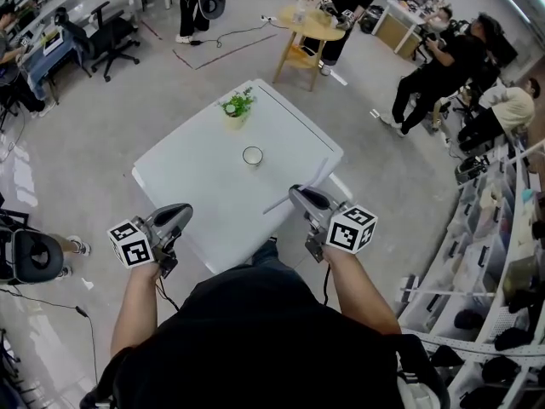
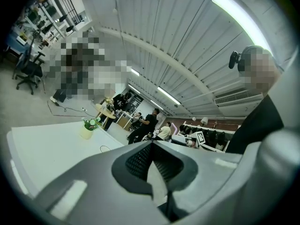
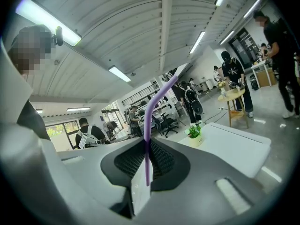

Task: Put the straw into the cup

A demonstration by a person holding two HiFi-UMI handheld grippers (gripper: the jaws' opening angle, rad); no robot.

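The left tool [image 1: 173,217], near and left of the cup [image 1: 253,156], has its jaws pressed together on nothing. The cup stands mid-surface [image 1: 187,173], with a potted plant [image 1: 236,107] beyond it. The right tool [image 1: 304,198], near and right of the cup, is clamped on the purple straw [image 3: 149,125], which is clear of the cup.

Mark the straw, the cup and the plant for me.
straw [image 3: 146,137]: right gripper view, straight shaft below the bend.
cup [image 1: 253,164]: head view, near rim.
plant [image 1: 238,105]: head view, leaves.
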